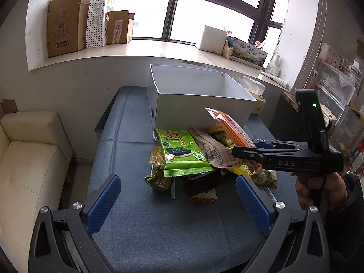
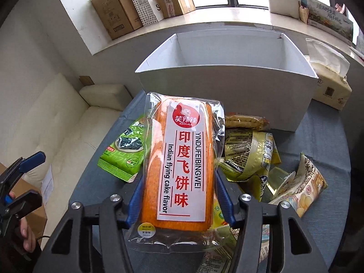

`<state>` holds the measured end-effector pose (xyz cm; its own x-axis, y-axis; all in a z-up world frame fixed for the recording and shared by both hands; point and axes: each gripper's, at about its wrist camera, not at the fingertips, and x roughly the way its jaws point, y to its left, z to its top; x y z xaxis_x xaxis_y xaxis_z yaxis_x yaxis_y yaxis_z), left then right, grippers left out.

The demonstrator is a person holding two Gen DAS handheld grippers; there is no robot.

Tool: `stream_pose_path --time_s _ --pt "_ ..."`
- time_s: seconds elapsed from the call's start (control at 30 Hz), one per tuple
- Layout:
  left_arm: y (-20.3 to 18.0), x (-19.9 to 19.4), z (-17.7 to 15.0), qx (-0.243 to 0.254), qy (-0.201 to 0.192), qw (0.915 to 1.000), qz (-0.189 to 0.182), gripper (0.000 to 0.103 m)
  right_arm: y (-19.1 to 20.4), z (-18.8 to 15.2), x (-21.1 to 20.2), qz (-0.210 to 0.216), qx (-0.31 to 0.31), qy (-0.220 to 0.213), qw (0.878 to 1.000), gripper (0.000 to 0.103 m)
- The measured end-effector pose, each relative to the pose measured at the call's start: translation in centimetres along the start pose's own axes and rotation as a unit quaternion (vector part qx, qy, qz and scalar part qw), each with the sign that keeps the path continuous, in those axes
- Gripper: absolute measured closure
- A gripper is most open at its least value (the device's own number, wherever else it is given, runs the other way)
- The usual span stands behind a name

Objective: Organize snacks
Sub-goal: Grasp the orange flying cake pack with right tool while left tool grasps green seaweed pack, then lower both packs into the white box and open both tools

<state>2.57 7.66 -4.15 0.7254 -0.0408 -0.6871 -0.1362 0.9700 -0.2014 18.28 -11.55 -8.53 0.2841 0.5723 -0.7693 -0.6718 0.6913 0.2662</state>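
My right gripper [image 2: 179, 195] is shut on an orange flying-cake snack pack [image 2: 182, 159] and holds it above the snack pile, short of the white open box [image 2: 218, 95]. In the left wrist view the same pack [image 1: 229, 127] sticks up from the right gripper [image 1: 236, 152] in front of the box [image 1: 200, 109]. My left gripper [image 1: 178, 195] is open and empty, low over the blue tablecloth, just before the pile. A green seaweed pack [image 1: 182, 152] lies on top of the pile; it also shows in the right wrist view [image 2: 125, 152].
Yellow-green packs [image 2: 248, 157] and a printed paper-look pack [image 2: 300, 188] lie on the table. A tissue pack [image 2: 329, 84] stands right of the box. A cream sofa [image 1: 27, 159] is at left. Cardboard boxes [image 1: 66, 20] sit on the windowsill.
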Motion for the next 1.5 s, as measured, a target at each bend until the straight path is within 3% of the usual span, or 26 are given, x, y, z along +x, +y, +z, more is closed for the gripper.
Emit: stream_pose_path --time_s 0.2,0.3,0.57,0.67,0.7,0.73,0.77,0.93,1.13,1.23,1.37,1.5 --pt "-0.9 5.8 2.7 -0.002 0.058 0.9983 -0.005 0.000 -0.8 -2.1 -6.9 -0.015 0.027 -0.082 0.996 0.042" --pt "-1.9 9.3 3.8 0.013 0.085 0.9956 0.036 0.000 -0.9 -3.5 -9.9 -0.029 0.035 -0.109 0.993 0.042" --pt "-2.6 16.9 5.0 0.060 0.142 0.9796 0.128 0.000 -1.7 -5.1 -11.9 -0.051 0.048 -0.121 0.990 0.041" --pt "-2.4 18.0 5.2 0.057 0.150 0.9788 0.127 0.001 -2.1 -5.4 -11.6 -0.050 0.055 -0.116 0.990 0.041" --pt "-2.4 18.2 5.1 0.060 0.154 0.9774 0.132 0.010 -2.1 -5.6 -11.5 -0.050 0.056 -0.115 0.991 0.041" --pt "-2.4 18.4 5.0 0.065 0.157 0.9764 0.134 0.029 -2.2 -5.8 -11.4 -0.051 0.056 -0.115 0.991 0.041" --pt "-2.3 18.5 4.8 0.063 0.160 0.9767 0.128 0.029 -2.3 -5.9 -11.3 -0.052 0.057 -0.112 0.991 0.041" --pt "-1.2 16.3 4.7 0.041 0.134 0.9866 0.085 0.031 -2.3 -6.2 -11.0 -0.050 0.059 -0.109 0.991 0.041" --pt "-1.3 10.1 4.7 0.034 0.069 0.9954 0.057 0.031 -2.2 -6.0 -10.7 -0.048 0.057 -0.110 0.991 0.041" --pt "-1.9 7.2 6.5 0.033 0.038 0.9978 0.042 0.031 -2.4 -5.4 -10.2 -0.050 0.056 -0.108 0.991 0.041" --pt "-2.9 5.9 10.5 0.042 0.014 0.9978 0.049 0.031 -2.9 -1.9 -9.8 -0.042 0.044 -0.117 0.991 0.041" --pt "-3.2 7.3 15.7 0.034 -0.009 0.9984 0.044 0.030 -4.9 4.7 -8.2 -0.031 0.055 -0.124 0.990 0.041"
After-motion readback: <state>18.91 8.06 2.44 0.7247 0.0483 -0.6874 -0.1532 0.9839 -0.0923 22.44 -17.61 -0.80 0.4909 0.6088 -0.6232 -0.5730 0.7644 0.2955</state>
